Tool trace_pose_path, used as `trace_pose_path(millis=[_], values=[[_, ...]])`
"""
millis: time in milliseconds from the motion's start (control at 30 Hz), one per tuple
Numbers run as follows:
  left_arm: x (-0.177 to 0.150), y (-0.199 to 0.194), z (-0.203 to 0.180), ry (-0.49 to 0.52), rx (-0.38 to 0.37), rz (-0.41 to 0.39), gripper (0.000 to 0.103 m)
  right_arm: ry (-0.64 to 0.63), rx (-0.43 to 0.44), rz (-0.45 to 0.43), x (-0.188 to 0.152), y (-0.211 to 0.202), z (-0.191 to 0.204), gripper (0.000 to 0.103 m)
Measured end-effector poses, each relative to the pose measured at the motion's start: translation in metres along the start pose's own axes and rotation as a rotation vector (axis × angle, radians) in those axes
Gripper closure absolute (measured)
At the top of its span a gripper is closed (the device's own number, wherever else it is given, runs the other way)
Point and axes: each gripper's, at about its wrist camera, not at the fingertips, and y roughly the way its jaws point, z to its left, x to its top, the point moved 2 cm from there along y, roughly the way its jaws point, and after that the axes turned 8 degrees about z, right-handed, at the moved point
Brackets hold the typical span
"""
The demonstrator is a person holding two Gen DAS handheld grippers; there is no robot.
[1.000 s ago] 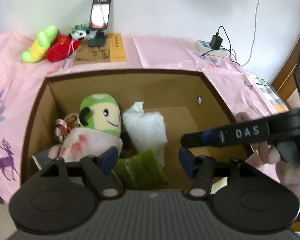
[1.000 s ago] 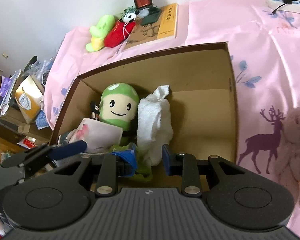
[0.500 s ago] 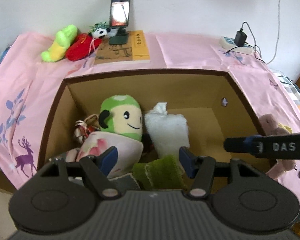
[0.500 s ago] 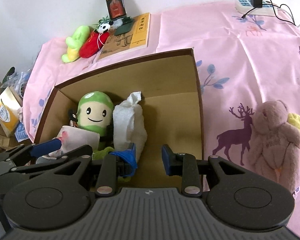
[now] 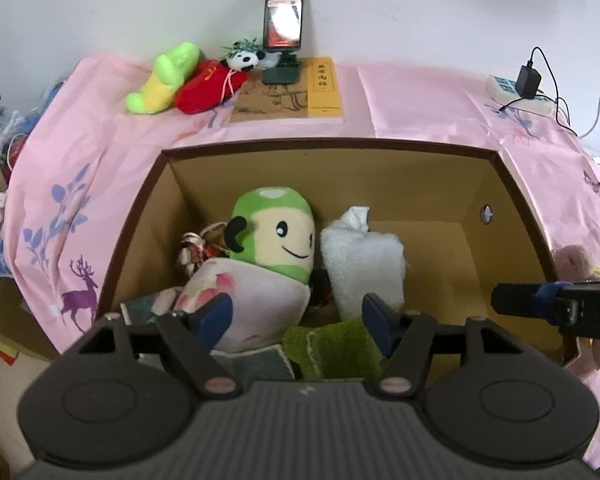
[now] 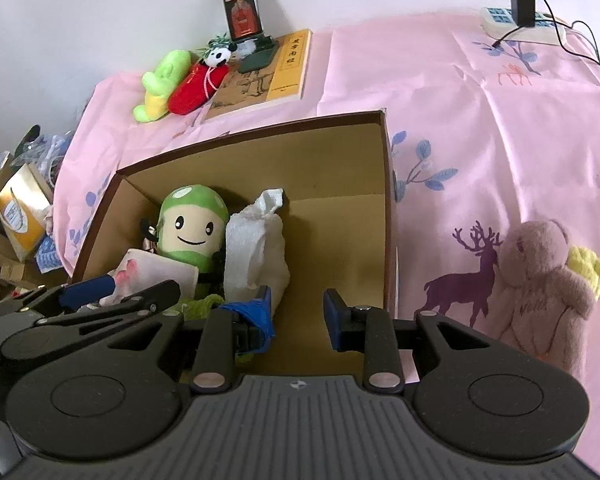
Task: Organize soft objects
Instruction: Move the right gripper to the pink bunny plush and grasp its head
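A brown cardboard box (image 5: 332,146) (image 6: 384,184) sits on the pink cloth. Its left half holds a green mushroom plush (image 5: 276,232) (image 6: 192,228), a white towel (image 5: 364,264) (image 6: 256,252), a pink flowered pouch (image 5: 248,300), and a green cloth (image 5: 332,348). My left gripper (image 5: 296,316) is open and empty above the box's near edge. My right gripper (image 6: 298,312) is open and empty over the box's right half. A pink teddy bear (image 6: 540,288) lies on the cloth right of the box, over a yellow plush (image 6: 592,268).
At the back by the wall lie a green-yellow plush (image 5: 160,78), a red plush (image 5: 208,86), a small panda (image 5: 244,58), a book (image 5: 288,94) and a phone on a stand (image 5: 284,12). A power strip (image 5: 516,92) lies back right. Clutter sits off the left edge.
Both grippers have pulled back and risen from the box. My right gripper has shifted right, bringing the teddy bear into its view. Nothing was grasped.
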Motion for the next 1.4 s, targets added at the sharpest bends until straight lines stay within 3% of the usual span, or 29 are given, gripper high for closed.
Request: trace_pose_path(millis=[733,1400], values=[[0.01,0.0,-0.037,-0.006,0.078,-0.001,0.037,-0.02,0.054,-0.013,0.001,-0.018,-0.025,0.092],[0.008,0.011,-0.022,0.057,0.063,0.013,0.035,0.033,0.061,-0.039,-0.01,-0.011,-0.012,0.092]])
